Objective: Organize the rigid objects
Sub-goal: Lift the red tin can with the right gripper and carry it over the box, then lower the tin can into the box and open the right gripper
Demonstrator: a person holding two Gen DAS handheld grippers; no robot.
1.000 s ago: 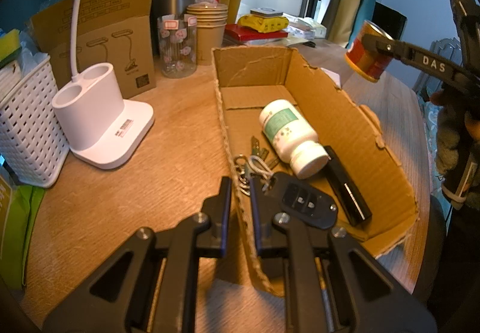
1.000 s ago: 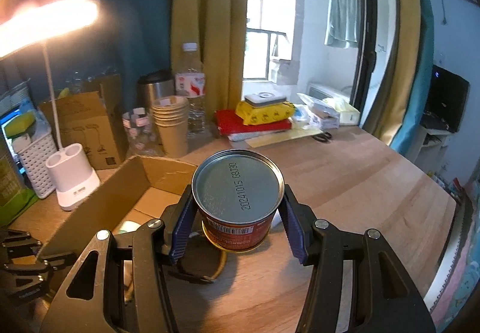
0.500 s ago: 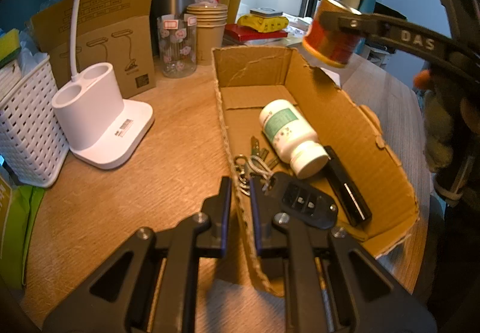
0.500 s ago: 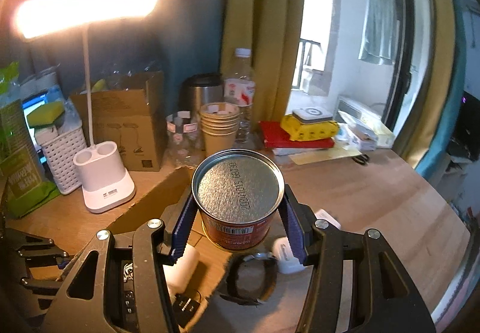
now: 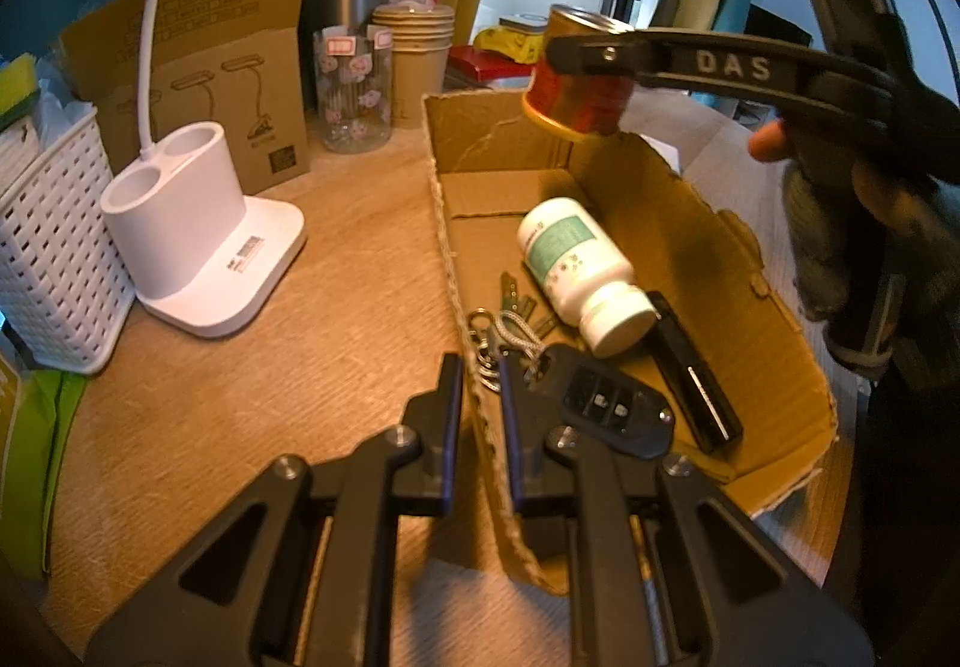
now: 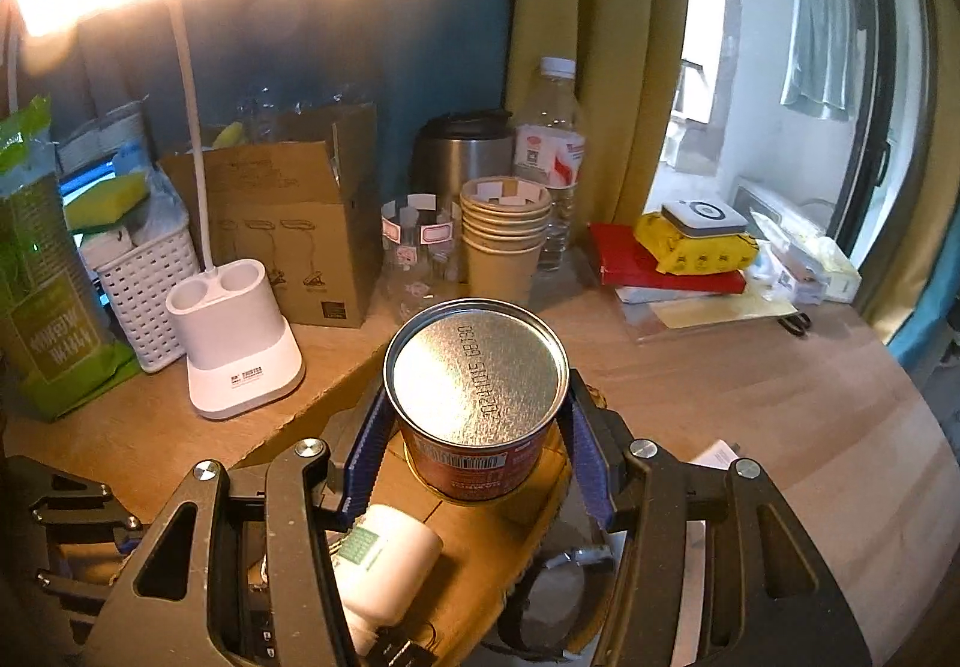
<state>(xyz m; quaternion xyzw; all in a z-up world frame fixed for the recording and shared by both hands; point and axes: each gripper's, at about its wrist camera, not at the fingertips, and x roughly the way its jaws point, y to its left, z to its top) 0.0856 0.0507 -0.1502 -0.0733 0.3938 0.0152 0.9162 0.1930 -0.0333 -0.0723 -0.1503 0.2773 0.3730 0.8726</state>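
Can (image 6: pixel 477 397) carried over box (image 5: pixel 690 223), clamped in right tool (image 6: pixel 477 445)

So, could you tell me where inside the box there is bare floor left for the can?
The box is bare at its far end, between the back wall and the pill bottle. The near end is crowded with keys, key fob and a black bar.

The left gripper (image 5: pixel 480 397) pinches the box wall (image 5: pixel 474 427); the right gripper (image 6: pixel 474 427) clamps the tin (image 6: pixel 474 385) aloft.
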